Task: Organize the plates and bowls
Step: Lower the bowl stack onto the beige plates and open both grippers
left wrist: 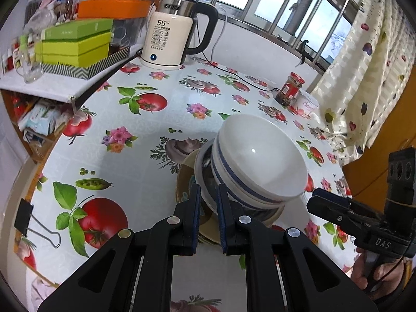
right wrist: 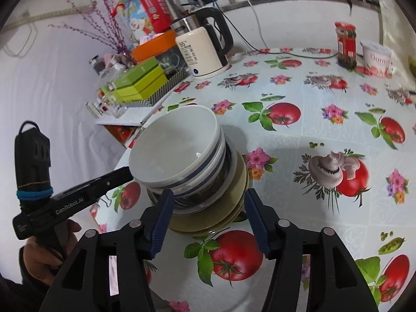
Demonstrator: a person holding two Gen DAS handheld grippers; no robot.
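Observation:
A stack of dishes stands on the flowered tablecloth (left wrist: 145, 135). White bowls with blue stripes (left wrist: 260, 156) (right wrist: 176, 145) sit nested on top, over a dark bowl, a white dish and olive plates (left wrist: 184, 179) (right wrist: 221, 208). My left gripper (left wrist: 209, 189) is shut on the rim of the white dish under the bowls. From the right wrist view it (right wrist: 122, 173) comes in at the stack's left side. My right gripper (right wrist: 208, 193) is open, its blue pads standing on either side of the olive plates without pressing on them. In the left wrist view it (left wrist: 312, 199) sits just right of the stack.
A white electric kettle (left wrist: 169, 39) with its cord stands at the back. A red-lidded jar (left wrist: 290, 88) and a white tub (left wrist: 308, 104) are at the far right by the curtain (left wrist: 364, 78). A shelf with green boxes (left wrist: 75, 46) overhangs the left. A binder clip (left wrist: 39, 223) lies near left.

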